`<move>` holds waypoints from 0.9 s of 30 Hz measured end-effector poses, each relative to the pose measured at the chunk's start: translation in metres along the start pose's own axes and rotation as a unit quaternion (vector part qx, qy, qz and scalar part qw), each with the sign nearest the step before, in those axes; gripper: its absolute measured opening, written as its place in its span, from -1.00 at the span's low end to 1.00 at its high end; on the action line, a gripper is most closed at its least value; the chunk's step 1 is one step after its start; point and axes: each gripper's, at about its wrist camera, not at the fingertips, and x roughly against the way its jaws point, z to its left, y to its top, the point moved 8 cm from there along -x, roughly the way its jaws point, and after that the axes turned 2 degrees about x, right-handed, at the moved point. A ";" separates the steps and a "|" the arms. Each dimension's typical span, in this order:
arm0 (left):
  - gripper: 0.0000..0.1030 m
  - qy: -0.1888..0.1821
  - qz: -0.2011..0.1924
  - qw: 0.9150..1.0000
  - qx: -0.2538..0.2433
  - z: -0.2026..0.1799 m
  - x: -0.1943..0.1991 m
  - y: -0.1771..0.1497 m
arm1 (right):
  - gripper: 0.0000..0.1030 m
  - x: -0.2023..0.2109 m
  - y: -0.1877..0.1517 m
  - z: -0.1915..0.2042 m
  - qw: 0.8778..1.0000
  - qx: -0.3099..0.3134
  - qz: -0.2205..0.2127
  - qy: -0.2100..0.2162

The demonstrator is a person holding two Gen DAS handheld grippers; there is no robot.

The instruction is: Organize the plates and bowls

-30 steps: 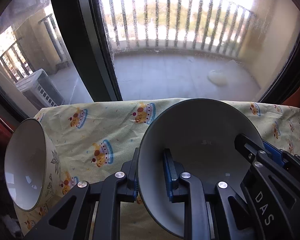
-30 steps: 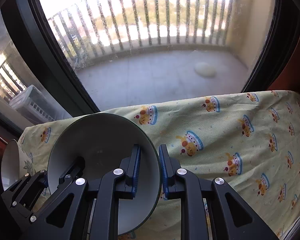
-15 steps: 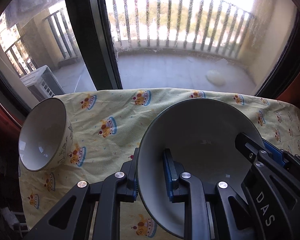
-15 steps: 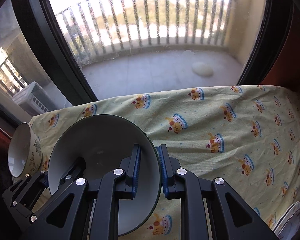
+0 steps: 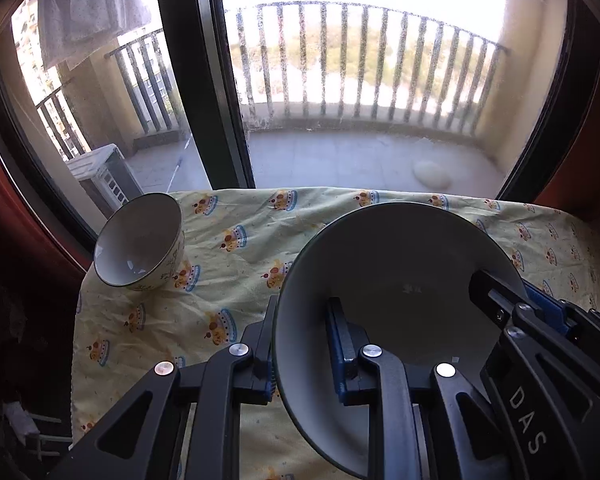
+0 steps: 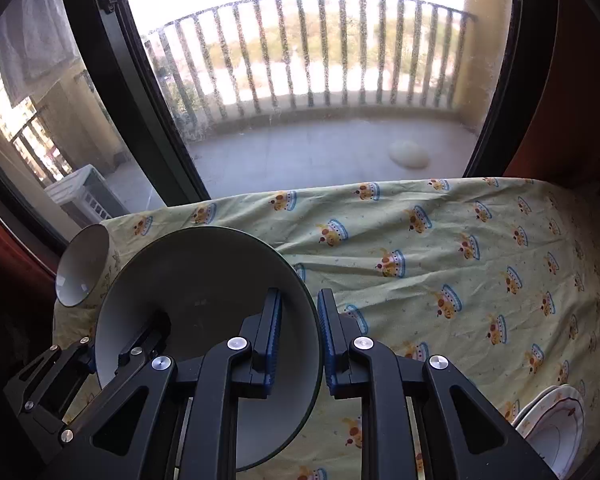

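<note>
A wide grey bowl with a dark rim [image 5: 400, 280] [image 6: 204, 280] hangs above the table, carried by both grippers. My left gripper [image 5: 302, 320] is shut on its left rim, one pad inside and one outside. My right gripper [image 6: 300, 300] is shut on the opposite rim; its black body with a blue pad shows in the left wrist view [image 5: 540, 312]. A small cream bowl with a leaf pattern [image 5: 140, 240] [image 6: 82, 266] stands on the cloth at the far left corner, apart from the held bowl.
A yellow tablecloth with crown prints [image 6: 440, 272] covers the table. White plates with a red trim [image 6: 556, 424] lie at the near right edge. A window with a dark frame [image 5: 212, 80] stands right behind the table's far edge.
Both grippers have risen and drawn back with the grey bowl between them. The small bowl now looks farther off, more cloth shows, and the white plates have come into view.
</note>
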 end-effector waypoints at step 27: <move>-0.62 0.018 0.010 0.999 0.038 -0.070 0.086 -0.122 | -0.57 0.100 -0.107 -0.081 0.998 0.054 0.002 0.018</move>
